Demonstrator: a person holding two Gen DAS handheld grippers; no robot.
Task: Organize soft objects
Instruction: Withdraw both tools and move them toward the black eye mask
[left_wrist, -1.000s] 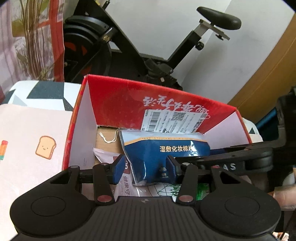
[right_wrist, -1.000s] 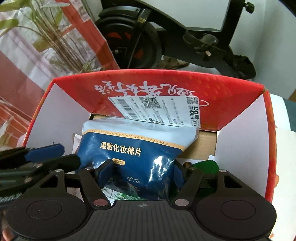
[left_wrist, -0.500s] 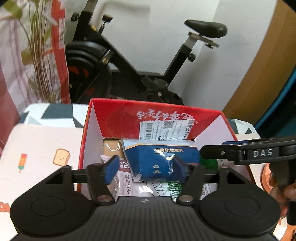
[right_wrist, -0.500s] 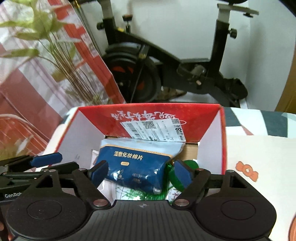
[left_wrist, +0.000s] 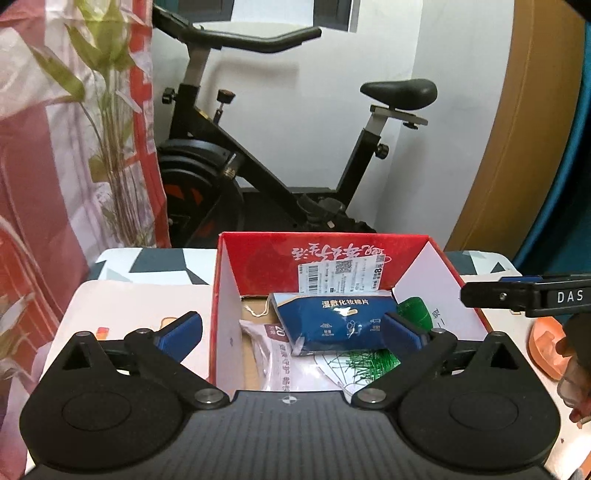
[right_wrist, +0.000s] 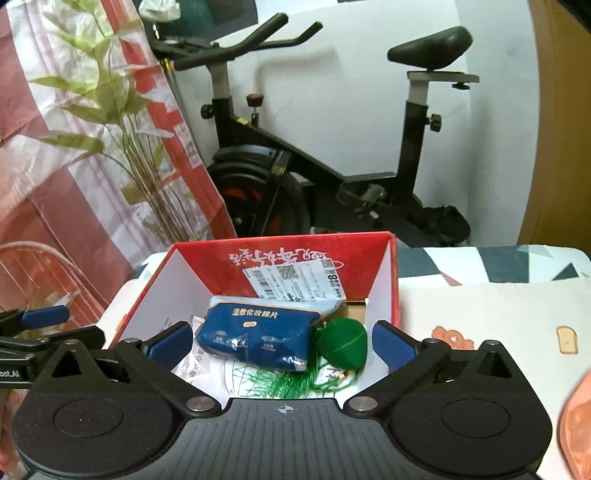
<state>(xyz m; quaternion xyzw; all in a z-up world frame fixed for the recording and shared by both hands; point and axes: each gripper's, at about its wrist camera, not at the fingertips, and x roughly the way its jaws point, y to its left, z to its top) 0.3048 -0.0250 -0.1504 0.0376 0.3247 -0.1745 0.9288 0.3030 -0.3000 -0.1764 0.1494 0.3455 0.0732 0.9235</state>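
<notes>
A red cardboard box (left_wrist: 258, 254) (right_wrist: 280, 247) stands open on the table. Inside lies a blue cotton-pad pack (left_wrist: 332, 319) (right_wrist: 255, 338), a green tasselled sachet (right_wrist: 341, 345) (left_wrist: 413, 310), and a clear white packet (left_wrist: 273, 354). My left gripper (left_wrist: 291, 334) is open and empty, held back above the box's near edge. My right gripper (right_wrist: 282, 345) is open and empty too, also pulled back from the box. Each gripper shows at the other view's edge.
An exercise bike (left_wrist: 258, 162) (right_wrist: 295, 177) stands behind the table. A red and pink curtain with a plant (left_wrist: 74, 147) hangs left. The patterned tablecloth (right_wrist: 480, 314) spreads right of the box. An orange object (left_wrist: 546, 343) lies at the right.
Both grippers let go of the blue pack, opened wide, and drew back and up from the box. The pack now lies inside the box.
</notes>
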